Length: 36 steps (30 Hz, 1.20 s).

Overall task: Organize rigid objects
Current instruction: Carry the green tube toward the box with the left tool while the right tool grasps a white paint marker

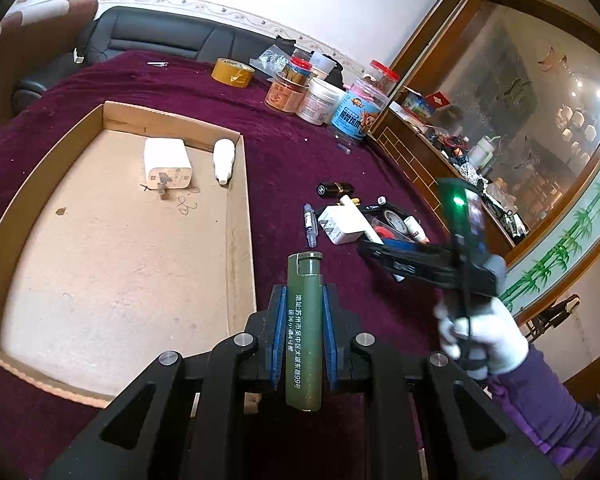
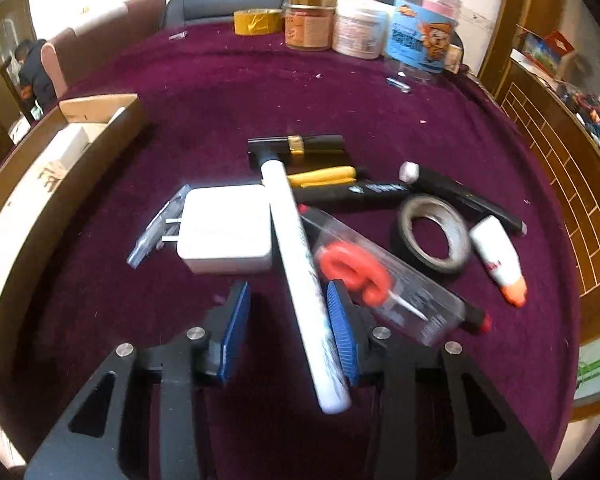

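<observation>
The left hand-held gripper (image 1: 303, 322) was clamped on an olive-green plastic cylinder printed with white characters (image 1: 303, 332), gripped mid-length so it pointed forward, near the rim of the shallow brown cardboard tray (image 1: 236, 216), probably for dropping beside the white square charger (image 1: 167, 164) and small white bottle (image 1: 224, 160) already lying inside.

The right hand-held gripper (image 2: 288, 336) straddled a long white marker pen (image 2: 300, 264) in the pile on the maroon-clothed counter (image 2: 220, 92). One pad looked to touch it, a gap remained on the other side, so no grip was made.
</observation>
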{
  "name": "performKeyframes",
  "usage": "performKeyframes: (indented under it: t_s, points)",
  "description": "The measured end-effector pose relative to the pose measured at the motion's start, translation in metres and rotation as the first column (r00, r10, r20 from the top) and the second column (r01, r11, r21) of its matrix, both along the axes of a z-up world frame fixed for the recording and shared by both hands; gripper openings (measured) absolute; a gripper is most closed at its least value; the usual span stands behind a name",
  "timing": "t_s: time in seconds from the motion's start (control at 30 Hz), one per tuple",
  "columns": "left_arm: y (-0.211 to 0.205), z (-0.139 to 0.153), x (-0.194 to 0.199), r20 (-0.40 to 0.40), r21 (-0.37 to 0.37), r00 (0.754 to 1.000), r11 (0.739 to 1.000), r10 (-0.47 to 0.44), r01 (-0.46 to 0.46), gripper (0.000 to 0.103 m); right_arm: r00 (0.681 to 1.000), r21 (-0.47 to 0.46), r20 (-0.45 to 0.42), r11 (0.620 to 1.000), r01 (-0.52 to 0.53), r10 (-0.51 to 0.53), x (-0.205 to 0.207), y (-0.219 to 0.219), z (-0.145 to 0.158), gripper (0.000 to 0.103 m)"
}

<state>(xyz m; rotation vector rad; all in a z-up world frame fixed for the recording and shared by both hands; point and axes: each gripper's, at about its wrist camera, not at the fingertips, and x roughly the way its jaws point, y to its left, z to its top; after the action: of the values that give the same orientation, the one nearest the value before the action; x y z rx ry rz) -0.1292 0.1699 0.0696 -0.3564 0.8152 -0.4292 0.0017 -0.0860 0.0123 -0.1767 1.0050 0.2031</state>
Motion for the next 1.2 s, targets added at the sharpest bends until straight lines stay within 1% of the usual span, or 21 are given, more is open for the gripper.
performKeyframes:
  t_s: [0.03, 0.07, 0.1, 0.13, 0.17, 0.27, 0.33, 0.43, 0.53, 0.6, 0.7, 0.8, 0.9, 1.03, 1.13, 1.2]
  points:
    - [0.001, 0.000, -0.001, 0.000, 0.002, 1.000, 1.000, 0.002, -0.002, 0.014, 1.000, 0.007, 0.007, 1.000, 0.004, -0.004, 0.002, 0.000, 0.000, 0.036]
    - [0.001, 0.000, -0.002, 0.001, 0.003, 1.000, 1.000, 0.004, -0.004, 0.014, 1.000, 0.018, 0.004, 1.000, 0.011, -0.011, 0.003, -0.001, 0.000, 0.033]
    - [0.002, 0.000, -0.003, -0.001, 0.003, 1.000, 1.000, 0.008, -0.008, 0.014, 1.000, 0.031, 0.002, 0.999, 0.020, -0.020, 0.004, -0.003, 0.001, 0.023]
    - [0.003, 0.000, -0.004, -0.001, 0.001, 1.000, 1.000, 0.010, -0.010, 0.014, 1.000, 0.043, 0.001, 0.999, 0.030, -0.030, 0.003, -0.005, 0.001, 0.016]
    - [0.004, 0.000, -0.004, -0.002, 0.000, 1.000, 1.000, 0.014, -0.014, 0.014, 0.999, 0.066, -0.007, 0.997, 0.036, -0.036, 0.003, -0.007, 0.001, 0.013]
    - [0.012, 0.000, -0.004, -0.005, -0.010, 1.000, 1.000, 0.026, -0.026, 0.014, 0.998, 0.145, -0.017, 0.987, 0.067, -0.065, -0.004, -0.023, 0.006, 0.011]
    - [0.018, -0.001, -0.002, -0.015, -0.025, 0.999, 0.999, 0.037, -0.038, 0.014, 0.997, 0.212, -0.027, 0.974, 0.081, -0.077, -0.011, -0.035, 0.012, 0.012]
    - [0.029, 0.000, 0.000, -0.023, -0.046, 0.998, 0.997, 0.058, -0.059, 0.014, 0.995, 0.328, -0.043, 0.939, 0.100, -0.091, -0.021, -0.049, 0.027, 0.012]
    - [0.043, 0.005, 0.003, -0.028, -0.067, 0.997, 0.995, 0.078, -0.080, 0.014, 0.998, 0.422, -0.038, 0.904, 0.068, -0.057, -0.029, -0.048, 0.046, 0.012]
    - [0.054, 0.009, 0.007, -0.029, -0.054, 0.994, 0.993, 0.102, -0.104, 0.014, 0.999, 0.463, -0.036, 0.886, 0.034, -0.019, -0.030, -0.037, 0.056, 0.012]
    - [0.066, 0.013, 0.019, -0.034, -0.008, 0.990, 0.991, 0.137, -0.137, 0.014, 0.998, 0.516, -0.050, 0.857, -0.017, 0.049, -0.029, -0.012, 0.063, 0.012]
    - [0.077, 0.012, 0.036, -0.047, 0.047, 0.985, 0.985, 0.165, -0.163, 0.014, 0.992, 0.538, -0.063, 0.841, -0.055, 0.105, -0.024, 0.021, 0.061, 0.012]
    - [0.088, 0.007, 0.056, -0.079, 0.069, 0.980, 0.982, 0.183, -0.178, 0.014, 0.985, 0.561, -0.087, 0.824, -0.076, 0.150, -0.017, 0.054, 0.057, 0.012]
    - [0.099, -0.001, 0.083, -0.113, 0.094, 0.973, 0.977, 0.199, -0.189, 0.014, 0.977, 0.555, -0.109, 0.827, -0.095, 0.185, -0.008, 0.096, 0.050, 0.012]
    - [0.103, -0.005, 0.105, -0.130, 0.112, 0.971, 0.976, 0.200, -0.186, 0.014, 0.974, 0.546, -0.126, 0.833, -0.088, 0.186, 0.002, 0.119, 0.044, 0.012]
    - [0.106, -0.009, 0.119, -0.145, 0.121, 0.968, 0.975, 0.204, -0.187, 0.014, 0.971, 0.552, -0.149, 0.830, -0.077, 0.189, 0.011, 0.134, 0.038, 0.012]
